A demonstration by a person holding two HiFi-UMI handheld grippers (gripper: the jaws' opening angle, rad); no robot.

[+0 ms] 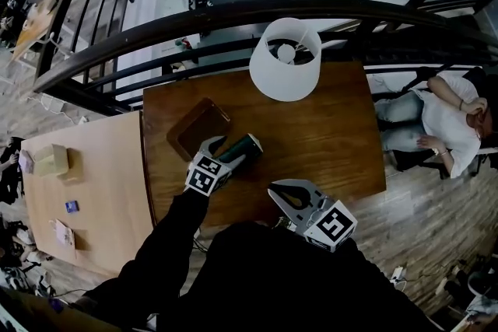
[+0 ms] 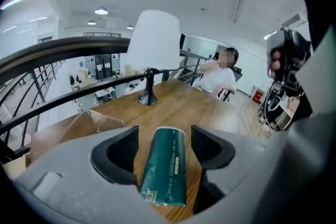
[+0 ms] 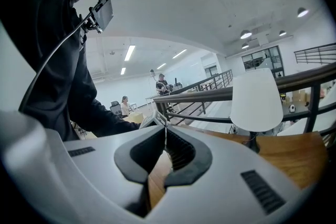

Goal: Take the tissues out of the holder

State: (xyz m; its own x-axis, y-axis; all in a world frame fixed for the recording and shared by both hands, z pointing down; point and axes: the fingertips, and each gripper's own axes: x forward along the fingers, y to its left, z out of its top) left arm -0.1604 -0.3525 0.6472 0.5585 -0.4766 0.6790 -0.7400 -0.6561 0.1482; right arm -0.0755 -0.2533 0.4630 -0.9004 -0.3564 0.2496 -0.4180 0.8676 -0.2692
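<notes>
On the worktop [image 1: 327, 136] the lamp [image 1: 285, 58] stands well back, so only a wide sweep would likely knock it. The tissue pack [image 1: 243, 150] already lies on the wood just beside the brown holder [image 1: 198, 127]. The likelier slip comes from the left hand-held gripper [image 2: 164, 139], whose jaws are spread either side of the pack without pressing it: pulled sideways, a jaw could shove the pack against the holder, while the right hand-held gripper [image 3: 166, 134], jaws pressed together on nothing, seems harmless

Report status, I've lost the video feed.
Left gripper open, green tissue pack between its jaws, not clamped. Right gripper shut, empty. Pack out of brown holder. Lamp well clear.
</notes>
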